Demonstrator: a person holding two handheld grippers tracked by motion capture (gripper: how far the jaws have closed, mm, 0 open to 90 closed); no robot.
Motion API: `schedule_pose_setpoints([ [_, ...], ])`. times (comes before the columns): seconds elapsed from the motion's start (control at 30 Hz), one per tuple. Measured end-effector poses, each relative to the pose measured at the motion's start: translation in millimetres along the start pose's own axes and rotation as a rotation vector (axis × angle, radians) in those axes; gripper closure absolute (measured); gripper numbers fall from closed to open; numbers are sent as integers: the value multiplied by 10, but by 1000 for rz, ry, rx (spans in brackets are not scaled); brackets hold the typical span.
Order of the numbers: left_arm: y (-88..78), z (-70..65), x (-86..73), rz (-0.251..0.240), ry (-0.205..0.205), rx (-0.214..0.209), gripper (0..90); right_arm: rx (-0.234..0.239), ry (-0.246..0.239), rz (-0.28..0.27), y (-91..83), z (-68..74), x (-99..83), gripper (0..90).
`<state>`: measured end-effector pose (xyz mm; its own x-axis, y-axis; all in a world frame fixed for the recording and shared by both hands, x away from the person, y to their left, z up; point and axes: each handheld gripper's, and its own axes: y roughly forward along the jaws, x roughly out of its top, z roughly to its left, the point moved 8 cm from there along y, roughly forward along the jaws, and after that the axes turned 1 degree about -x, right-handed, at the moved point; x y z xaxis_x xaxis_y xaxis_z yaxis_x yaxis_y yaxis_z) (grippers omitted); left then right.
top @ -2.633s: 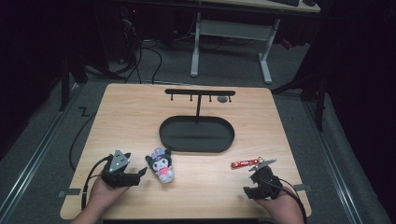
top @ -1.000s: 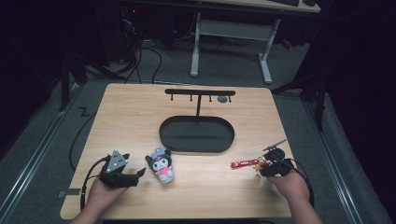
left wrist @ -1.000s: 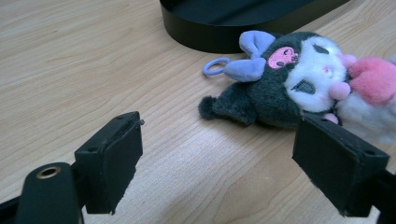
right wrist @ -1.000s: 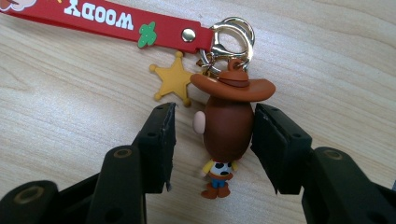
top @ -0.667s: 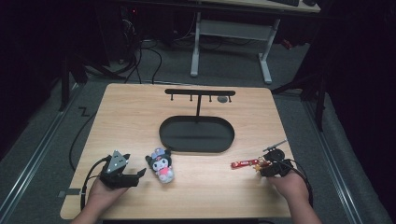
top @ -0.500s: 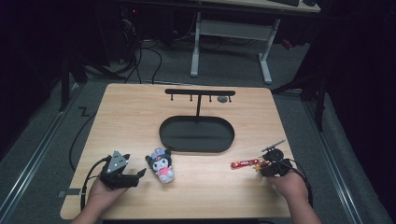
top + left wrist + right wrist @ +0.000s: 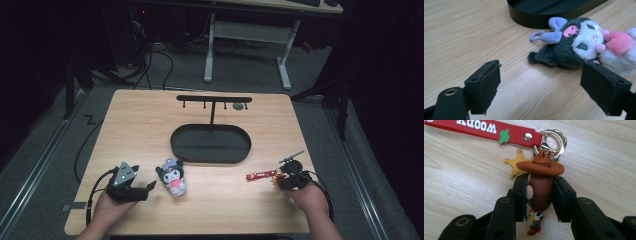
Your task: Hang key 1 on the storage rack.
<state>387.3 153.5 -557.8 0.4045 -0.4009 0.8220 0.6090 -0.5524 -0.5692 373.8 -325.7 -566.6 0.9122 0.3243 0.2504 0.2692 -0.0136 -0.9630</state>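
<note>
A small plush toy (image 7: 171, 176) with a dark hood, white face and pink body lies on the wooden table (image 7: 150, 130). My left gripper (image 7: 142, 190) rests just left of it, open, with the plush (image 7: 584, 45) lying ahead of the jaws and near the right one. At the table's right, my right gripper (image 7: 281, 179) is shut on a cowboy figure keychain (image 7: 541, 187) by its head. The keychain's red strap (image 7: 261, 175) stretches leftward on the table, and the strap (image 7: 486, 130) joins a gold ring (image 7: 552, 141) beside a yellow star charm (image 7: 517, 163).
A black oval tray (image 7: 210, 144) with an upright hanger rack (image 7: 214, 100) stands mid-table; its rim (image 7: 541, 20) lies just beyond the plush. A small grey disc (image 7: 239, 106) lies near the rack. A cable (image 7: 85, 150) trails off the table's left edge.
My right gripper moved forward from the table's front edge to the keychain and closed on the cowboy figure. My left gripper and the plush stayed put.
</note>
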Motion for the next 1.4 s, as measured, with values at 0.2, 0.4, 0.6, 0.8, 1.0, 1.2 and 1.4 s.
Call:
schedule_pose_setpoints([
  [0.2,-13,-4,0,-1,-6,-6,175,29,18,-2,2,-7,-10,667],
  [0.4,-20,-9,-16,0,-11,-12,185,42,25,-2,6,-15,-9,667],
  [0.6,-34,16,32,-29,-46,-12,189,39,23,7,4,-14,-3,666],
  [0.8,-3,22,44,-21,-44,-10,189,35,17,8,3,-5,0,668],
  [1.0,61,19,41,0,-33,-3,191,70,2,12,-112,24,4,668],
  [1.2,57,23,64,-12,-43,-8,192,122,2,-25,-432,99,83,668],
  [1.4,69,11,80,-15,-39,-13,193,131,-23,-45,-734,206,174,668],
])
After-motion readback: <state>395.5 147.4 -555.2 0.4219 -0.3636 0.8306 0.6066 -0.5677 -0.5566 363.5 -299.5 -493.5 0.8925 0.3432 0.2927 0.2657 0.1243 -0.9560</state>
